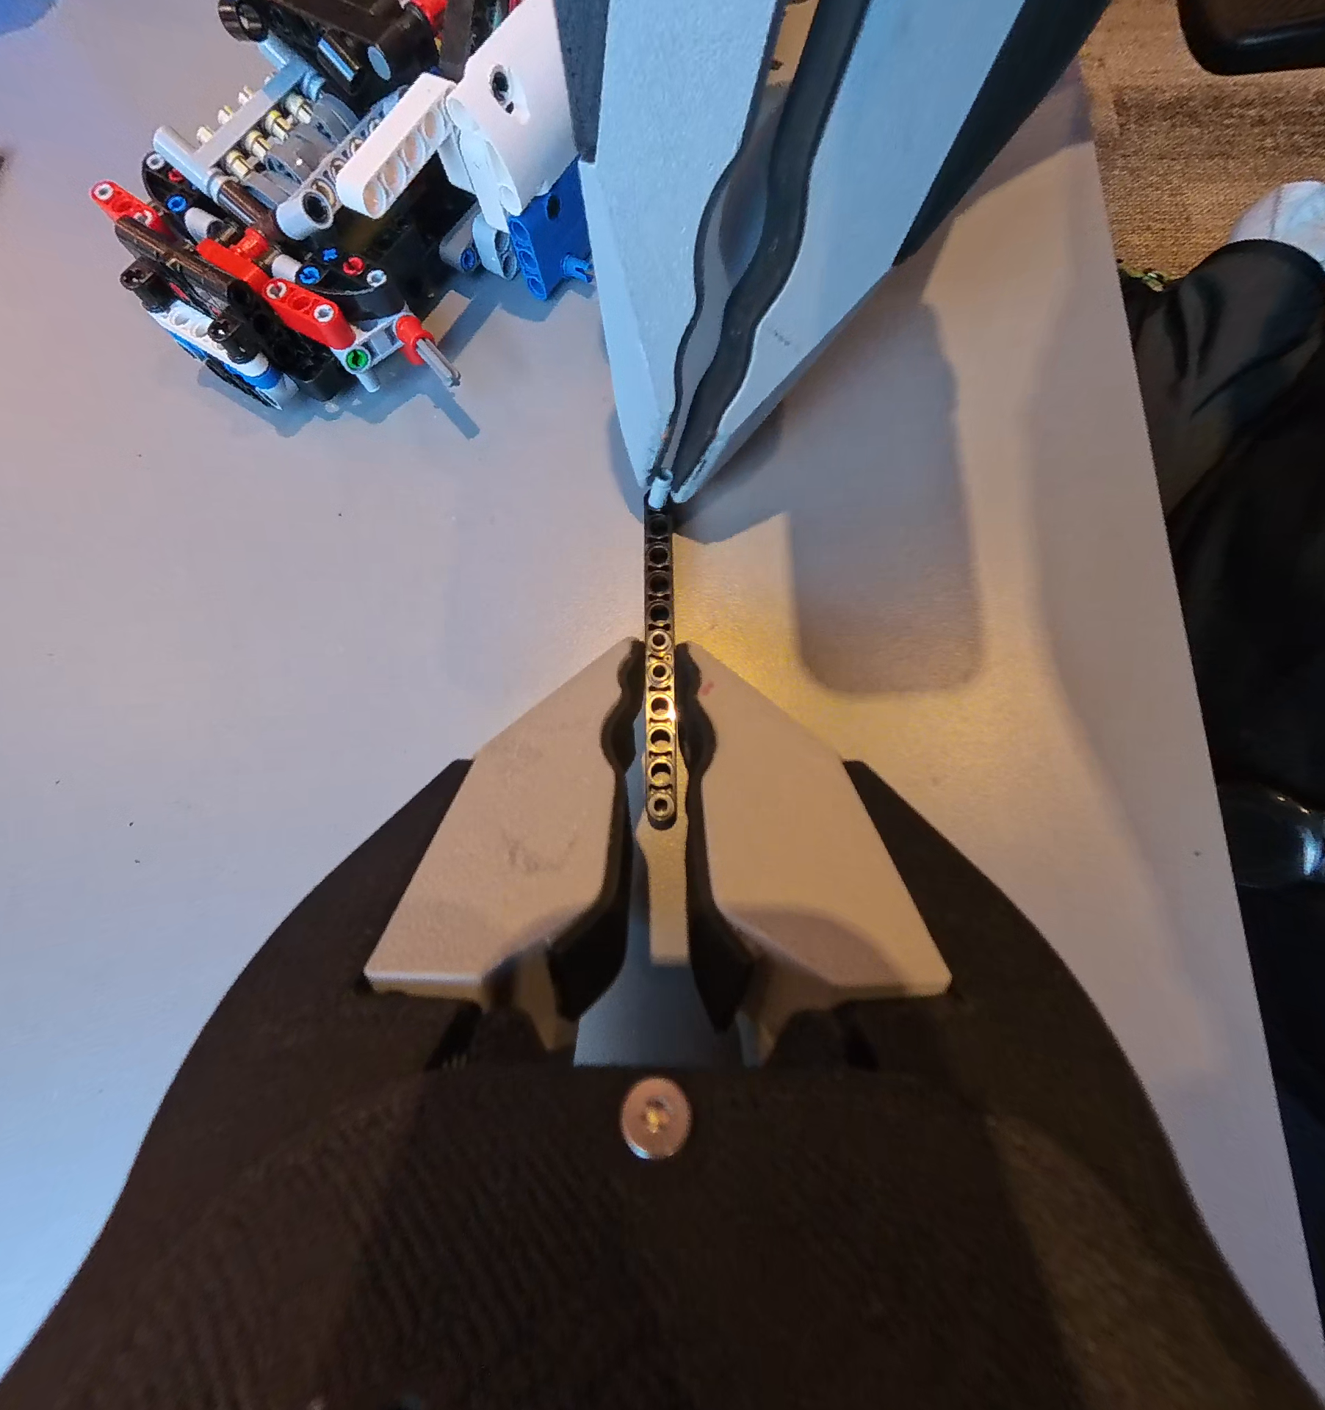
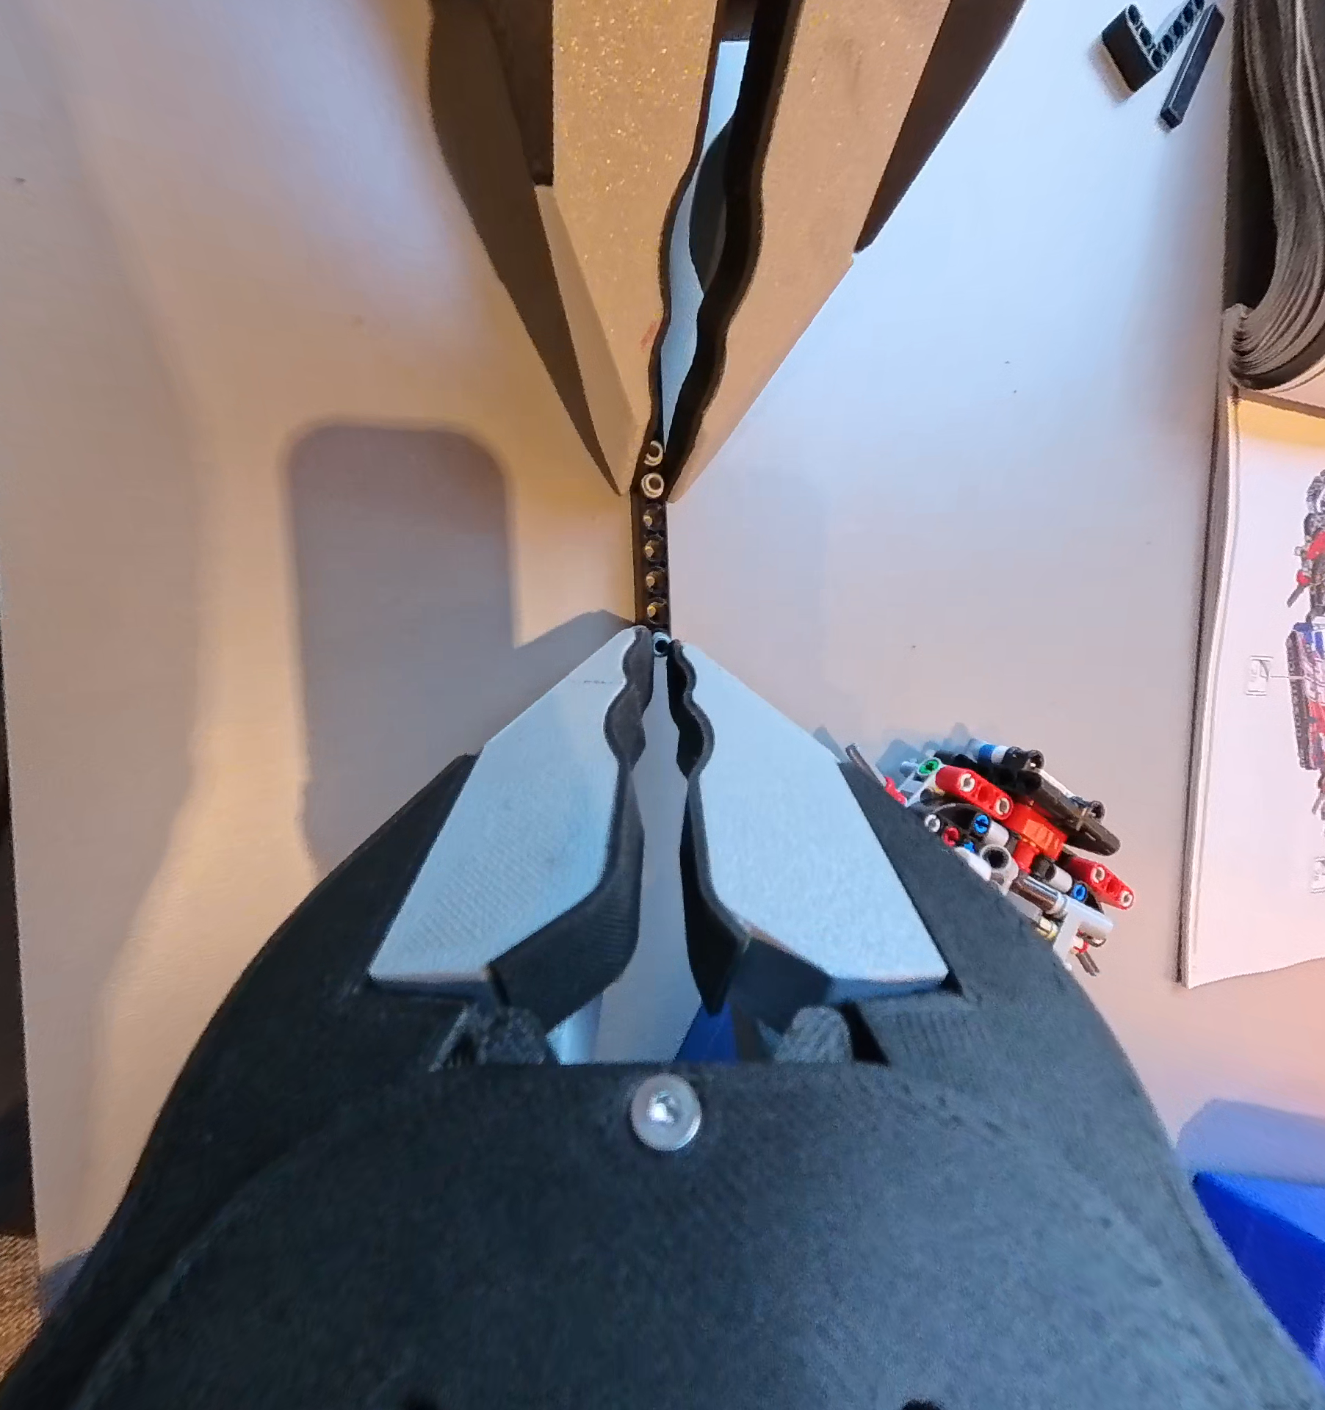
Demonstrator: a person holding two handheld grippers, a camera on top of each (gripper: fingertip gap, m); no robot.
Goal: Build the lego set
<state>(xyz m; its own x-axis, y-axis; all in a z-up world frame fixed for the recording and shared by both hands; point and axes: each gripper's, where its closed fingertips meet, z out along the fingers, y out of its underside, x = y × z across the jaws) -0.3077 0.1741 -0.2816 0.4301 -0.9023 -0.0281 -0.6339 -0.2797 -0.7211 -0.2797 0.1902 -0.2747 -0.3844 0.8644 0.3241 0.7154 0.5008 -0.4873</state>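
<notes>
My left gripper [image 1: 658, 650] is shut on a long black beam [image 1: 657, 580] with a row of holes and holds it just above the grey table [image 1: 339, 610]. The beam's far half sticks out past the fingertips. My right gripper [image 2: 658, 639] faces the left one and is shut on a small light grey pin [image 1: 660, 482] at the beam's far end [image 2: 653, 557]. The pin touches the last hole. The partly built model [image 1: 301, 229] in black, red, white and blue sits on the table to the far left; it also shows in the right wrist view [image 2: 1026, 847].
An open instruction booklet [image 2: 1293, 687] lies beyond the model. Loose black beams [image 2: 1171, 53] and a stack of dark ridged parts [image 2: 1300, 191] lie at the far side. A blue box [image 2: 1293, 1259] stands near my right gripper. A person's leg [image 1: 1255, 458] is beside the table edge. Tip to tip, the grippers are about 4 cm apart.
</notes>
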